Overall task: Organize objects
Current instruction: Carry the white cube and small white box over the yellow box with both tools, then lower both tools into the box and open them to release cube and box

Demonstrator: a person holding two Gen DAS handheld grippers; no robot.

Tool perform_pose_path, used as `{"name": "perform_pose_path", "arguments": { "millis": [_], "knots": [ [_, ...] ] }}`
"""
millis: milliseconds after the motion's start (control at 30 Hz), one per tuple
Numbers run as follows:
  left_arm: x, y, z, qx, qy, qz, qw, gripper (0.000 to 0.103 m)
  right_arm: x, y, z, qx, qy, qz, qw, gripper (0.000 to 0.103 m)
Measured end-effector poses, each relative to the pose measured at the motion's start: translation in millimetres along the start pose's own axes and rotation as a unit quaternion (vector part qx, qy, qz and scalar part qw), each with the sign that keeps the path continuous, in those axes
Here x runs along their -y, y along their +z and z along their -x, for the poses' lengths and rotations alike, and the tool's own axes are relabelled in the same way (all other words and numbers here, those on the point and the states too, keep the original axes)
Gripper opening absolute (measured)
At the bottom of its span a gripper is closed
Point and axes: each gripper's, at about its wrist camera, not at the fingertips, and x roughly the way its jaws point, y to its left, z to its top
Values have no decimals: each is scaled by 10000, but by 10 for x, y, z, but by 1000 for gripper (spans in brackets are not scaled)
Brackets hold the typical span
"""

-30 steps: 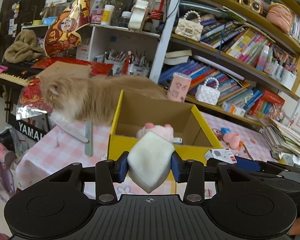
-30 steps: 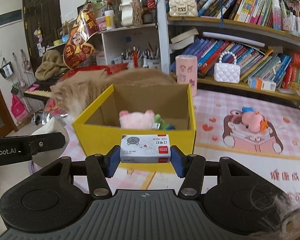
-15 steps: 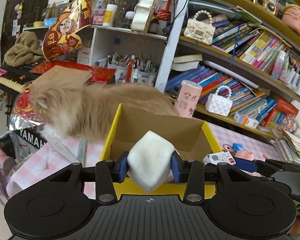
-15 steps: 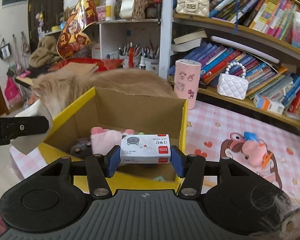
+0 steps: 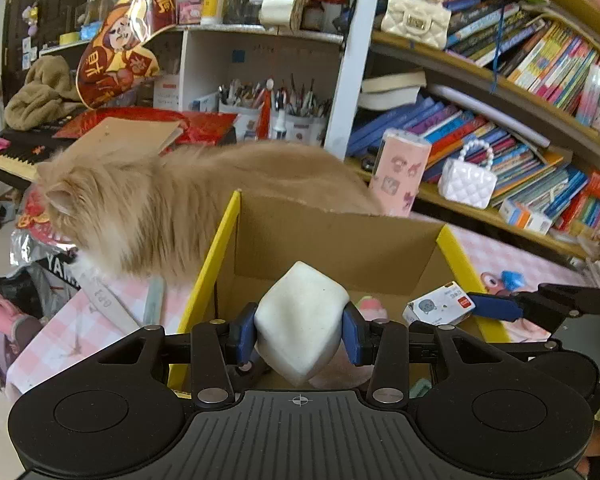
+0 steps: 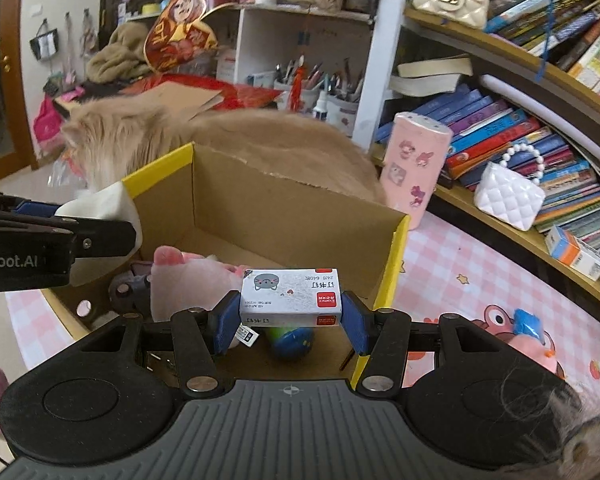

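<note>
My left gripper [image 5: 300,330] is shut on a white foam block [image 5: 300,320] and holds it over the near left part of the open yellow cardboard box [image 5: 340,240]. My right gripper [image 6: 290,316] is shut on a small white staple box [image 6: 291,297] and holds it over the near right part of the same yellow box [image 6: 280,208]. Inside the box lie a pink plush toy [image 6: 188,280], a blue-green ball [image 6: 292,340] and a dark object. The staple box also shows in the left wrist view [image 5: 440,304].
A long-haired orange cat [image 5: 160,208] stands right behind the box's far left side. A pink cylinder [image 6: 416,168] stands by the far right corner. Bookshelves [image 6: 520,120] with white handbags line the right. The pink checked tablecloth [image 6: 480,272] carries a pink toy.
Both grippers have moved forward with their loads, from in front of the yellow box to over its open top. The cat has stayed behind the box.
</note>
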Motion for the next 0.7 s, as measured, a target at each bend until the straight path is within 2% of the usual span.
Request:
{"name": "perform_pose_path", "arguments": {
  "millis": [333, 700],
  "knots": [
    [-30, -36, -225, -349, 48, -21, 9994, 42, -26, 4, -268, -401, 183, 302, 9986, 51],
    [31, -54, -314, -378, 161, -302, 9987, 43, -59, 23, -383, -547, 236, 638, 9962, 51]
  ]
}}
